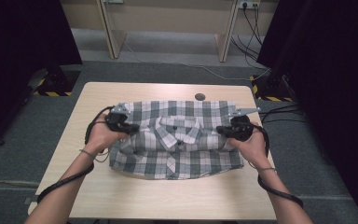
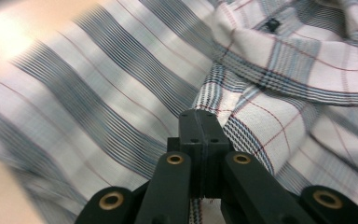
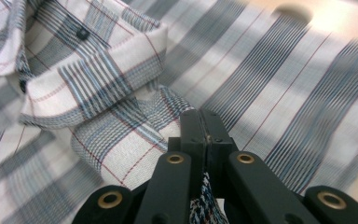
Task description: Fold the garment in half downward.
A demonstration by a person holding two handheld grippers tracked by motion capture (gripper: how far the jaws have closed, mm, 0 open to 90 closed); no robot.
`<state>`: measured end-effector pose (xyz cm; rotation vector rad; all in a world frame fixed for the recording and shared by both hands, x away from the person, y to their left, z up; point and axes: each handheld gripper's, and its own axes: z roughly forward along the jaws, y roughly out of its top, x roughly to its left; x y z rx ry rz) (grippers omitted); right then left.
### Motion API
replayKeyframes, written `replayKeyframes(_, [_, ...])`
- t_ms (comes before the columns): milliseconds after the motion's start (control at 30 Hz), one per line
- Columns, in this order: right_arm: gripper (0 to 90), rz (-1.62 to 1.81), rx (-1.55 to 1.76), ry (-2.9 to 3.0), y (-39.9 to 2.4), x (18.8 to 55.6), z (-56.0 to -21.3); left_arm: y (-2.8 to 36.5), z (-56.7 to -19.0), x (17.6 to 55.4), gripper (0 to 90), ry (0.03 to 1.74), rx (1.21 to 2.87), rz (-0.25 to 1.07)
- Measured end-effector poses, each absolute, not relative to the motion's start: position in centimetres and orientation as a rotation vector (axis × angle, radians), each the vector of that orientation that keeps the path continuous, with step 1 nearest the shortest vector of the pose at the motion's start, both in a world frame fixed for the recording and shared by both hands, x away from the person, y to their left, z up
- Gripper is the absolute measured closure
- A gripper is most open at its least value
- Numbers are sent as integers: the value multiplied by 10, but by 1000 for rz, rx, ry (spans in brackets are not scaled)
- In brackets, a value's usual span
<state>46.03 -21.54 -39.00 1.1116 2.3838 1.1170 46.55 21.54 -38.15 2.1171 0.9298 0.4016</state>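
From the high view, the plaid shirt [image 1: 177, 140] lay folded on the wooden table [image 1: 168, 196], with the left gripper [image 1: 131, 128] and right gripper [image 1: 221, 130] at its shoulders. In the left gripper view, the jaws were clamped together on a pinch of cloth beside the collar [image 2: 289, 60]. The right gripper view showed the same, with fabric caught between its closed jaws.
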Motion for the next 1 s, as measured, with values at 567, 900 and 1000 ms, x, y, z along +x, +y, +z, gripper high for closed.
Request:
replayKeyframes(567, [899, 1187, 926, 2364, -226, 410, -424, 228, -419, 414, 895, 681, 2012, 510])
replayKeyframes(900, [899, 1266, 934, 2364, -233, 385, -429, 231, -425, 385, 894, 586, 1999, 508])
replayKeyframes(1000, [898, 1293, 951, 2374, -237, 372, -438, 232, -429, 374, 894, 560, 1996, 494])
